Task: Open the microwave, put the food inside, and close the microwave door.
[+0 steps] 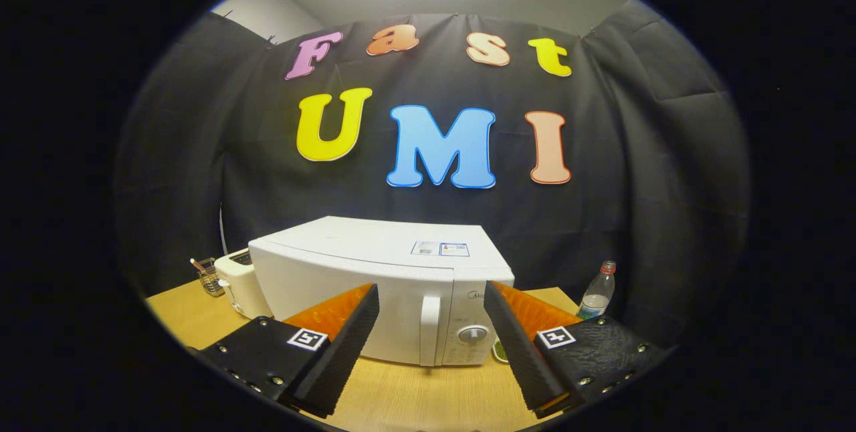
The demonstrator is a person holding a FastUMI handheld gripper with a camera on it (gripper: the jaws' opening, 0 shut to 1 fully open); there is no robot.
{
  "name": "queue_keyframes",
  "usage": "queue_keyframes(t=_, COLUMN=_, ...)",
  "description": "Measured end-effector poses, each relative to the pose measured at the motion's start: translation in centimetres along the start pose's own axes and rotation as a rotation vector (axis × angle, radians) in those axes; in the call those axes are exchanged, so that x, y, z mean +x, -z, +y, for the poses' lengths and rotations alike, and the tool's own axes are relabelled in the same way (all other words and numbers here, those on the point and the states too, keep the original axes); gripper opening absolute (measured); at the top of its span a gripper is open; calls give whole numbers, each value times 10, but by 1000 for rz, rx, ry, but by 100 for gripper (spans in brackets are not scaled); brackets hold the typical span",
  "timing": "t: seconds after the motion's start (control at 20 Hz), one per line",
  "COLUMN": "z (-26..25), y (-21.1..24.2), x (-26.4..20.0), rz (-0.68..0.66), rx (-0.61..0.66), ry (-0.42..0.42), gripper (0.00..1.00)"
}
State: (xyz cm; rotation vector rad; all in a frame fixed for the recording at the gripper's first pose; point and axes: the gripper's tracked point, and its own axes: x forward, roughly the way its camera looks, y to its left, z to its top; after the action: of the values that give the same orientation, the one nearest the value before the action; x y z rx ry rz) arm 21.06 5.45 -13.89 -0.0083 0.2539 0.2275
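A white microwave (374, 271) stands on the wooden table (414, 392) with its door closed. Its upright handle (429, 328) lies beyond my fingers, in line with the gap between them, and a round dial (473, 334) sits just right of the handle. My gripper (431, 345) is open, held a short way in front of the microwave, with nothing between its fingers. A small green item (499, 350) peeks out at the microwave's right foot, mostly hidden by my right finger; I cannot tell what it is.
A white toaster (237, 281) stands left of the microwave, with a small wire basket (208, 276) behind it. A plastic water bottle (597, 291) stands to the right of the microwave. Black cloth closes off the back of the booth.
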Motion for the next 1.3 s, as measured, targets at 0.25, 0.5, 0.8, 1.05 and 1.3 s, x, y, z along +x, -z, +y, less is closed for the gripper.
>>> queue_keyframes(t=0.25, z=1, y=38, x=40, rz=92, rx=18, ry=-11, gripper=95)
queue_keyframes(t=0.5, z=-2, y=75, x=66, rz=190, rx=61, ry=11, gripper=77)
queue_keyframes(t=0.8, z=6, y=83, x=78, rz=212, rx=83, ry=23, gripper=30)
queue_keyframes(t=1.05, z=7, y=85, x=77, rz=249, rx=65, ry=21, gripper=10)
queue_keyframes(t=1.3, z=22, y=90, x=27, rz=270, rx=23, ry=3, gripper=10)
